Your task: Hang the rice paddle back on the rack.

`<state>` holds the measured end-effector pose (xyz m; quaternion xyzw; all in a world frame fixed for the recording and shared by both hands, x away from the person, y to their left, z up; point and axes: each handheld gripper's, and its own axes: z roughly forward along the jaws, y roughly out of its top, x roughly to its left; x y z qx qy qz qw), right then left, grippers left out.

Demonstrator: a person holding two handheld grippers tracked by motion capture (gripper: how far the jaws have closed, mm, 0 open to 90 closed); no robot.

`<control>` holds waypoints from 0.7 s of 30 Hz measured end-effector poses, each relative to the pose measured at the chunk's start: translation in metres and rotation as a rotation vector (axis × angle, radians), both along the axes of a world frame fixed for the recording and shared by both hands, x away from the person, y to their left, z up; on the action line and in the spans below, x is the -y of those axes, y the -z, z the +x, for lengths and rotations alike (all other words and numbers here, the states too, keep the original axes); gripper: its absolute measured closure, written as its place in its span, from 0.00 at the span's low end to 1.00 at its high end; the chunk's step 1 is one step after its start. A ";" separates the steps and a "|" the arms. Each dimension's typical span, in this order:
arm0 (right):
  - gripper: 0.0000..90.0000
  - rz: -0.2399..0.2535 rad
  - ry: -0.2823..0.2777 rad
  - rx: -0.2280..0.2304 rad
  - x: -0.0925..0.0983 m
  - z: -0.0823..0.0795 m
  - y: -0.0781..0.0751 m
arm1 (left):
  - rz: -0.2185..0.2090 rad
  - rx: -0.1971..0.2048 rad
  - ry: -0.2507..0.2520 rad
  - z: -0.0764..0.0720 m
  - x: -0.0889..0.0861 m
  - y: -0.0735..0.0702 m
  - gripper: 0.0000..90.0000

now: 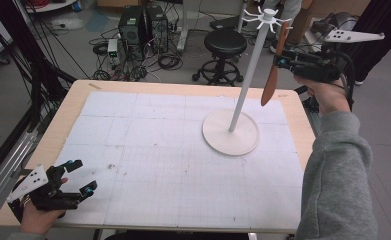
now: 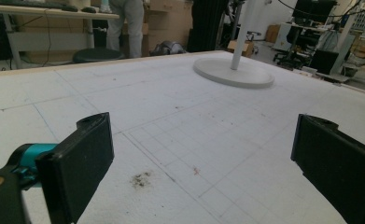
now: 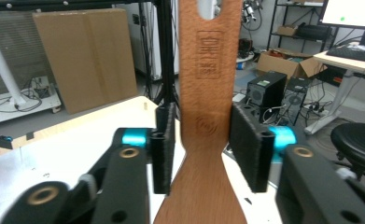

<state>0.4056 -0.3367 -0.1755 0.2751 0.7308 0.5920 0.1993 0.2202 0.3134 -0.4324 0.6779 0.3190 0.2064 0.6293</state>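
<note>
1. Wooden spatula hangs by the hole in its handle from a hook at the top of the white hook stand, blade pointing down and clear of the bench; the right gripper view shows the hole at the handle's upper end with a white prong through it.

2. Right tongs, raised beside the stand's pole, sit on either side of the spatula handle. In the right gripper view a sliver of gap shows between each black pad and the wood, so the jaws read as just released, bracketing the handle without pressing it.

3. Left tongs rest at the near left corner of the bench, far from the stand, jaws spread wide with nothing between them; the left gripper view looks across bare gridded matting toward the stand's round base.

4. Progress, judged from this scene: the hanging itself appears done, the spatula's weight seemingly borne by the hook and not by the grip.

5. Remaining, by the same judgement: open the right tongs a touch more and draw them back from the handle without nudging it off the prong or rocking the stand.
</note>
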 end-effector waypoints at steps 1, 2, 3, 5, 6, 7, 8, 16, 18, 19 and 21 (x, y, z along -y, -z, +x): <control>0.62 -0.001 -0.005 -0.002 -0.001 -0.001 0.001 | -0.002 0.001 0.000 0.000 0.000 0.000 0.07; 0.57 -0.002 0.000 0.000 -0.001 -0.002 0.003 | 0.000 0.001 0.001 0.000 0.001 0.000 0.07; 0.53 -0.001 0.007 0.001 -0.001 -0.002 0.004 | 0.001 0.000 0.003 0.000 0.001 0.000 0.07; 0.46 0.008 0.021 -0.005 0.000 -0.005 0.008 | 0.001 -0.001 0.004 0.001 0.001 0.000 0.07; 0.43 0.010 0.027 -0.003 0.001 -0.006 0.010 | 0.001 0.000 0.005 0.001 0.001 0.000 0.07; 0.39 0.007 0.029 -0.001 0.001 -0.007 0.013 | 0.004 -0.001 0.007 0.001 0.002 0.000 0.07; 0.38 0.000 0.032 -0.001 0.001 -0.009 0.015 | 0.005 -0.001 0.008 0.001 0.002 0.000 0.07; 0.10 -0.042 0.053 -0.023 -0.001 -0.020 0.036 | 0.005 -0.003 0.015 0.003 0.005 0.000 0.07; 0.01 -0.045 0.057 -0.036 -0.002 -0.022 0.042 | 0.005 -0.004 0.018 0.004 0.006 0.000 0.07; 0.00 -0.047 0.066 -0.049 -0.002 -0.022 0.045 | 0.005 -0.005 0.019 0.004 0.006 0.000 0.07; 0.00 -0.068 0.068 -0.078 -0.003 -0.024 0.051 | 0.007 -0.004 0.023 0.005 0.007 0.000 0.07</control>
